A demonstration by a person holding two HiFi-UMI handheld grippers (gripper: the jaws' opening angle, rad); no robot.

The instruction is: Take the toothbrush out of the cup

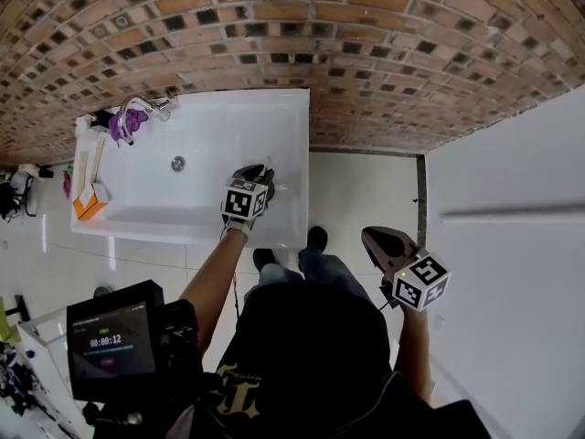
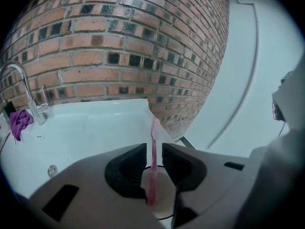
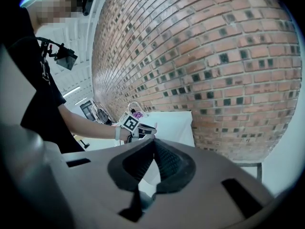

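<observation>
A pink toothbrush [image 2: 154,149] stands upright between the jaws of my left gripper [image 2: 153,151], bristles up. Its lower end reaches into a cream cup [image 2: 162,202] just beneath the jaws. The jaws are closed in on the handle, and only thin slivers of gap show near the tips. In the head view this left gripper [image 1: 257,174] hovers over the right rim of the white sink [image 1: 210,135]. The toothbrush and cup are hidden there. My right gripper [image 3: 153,140] is shut and holds nothing. It hangs off to the right, away from the sink [image 3: 174,123], above the floor [image 1: 384,241].
A chrome faucet [image 1: 133,110] with a purple item [image 1: 135,121] by it sits at the sink's back left, and the drain [image 1: 178,163] lies mid-basin. An orange box [image 1: 89,200] rests on the left rim. A brick wall [image 1: 366,53] rises behind.
</observation>
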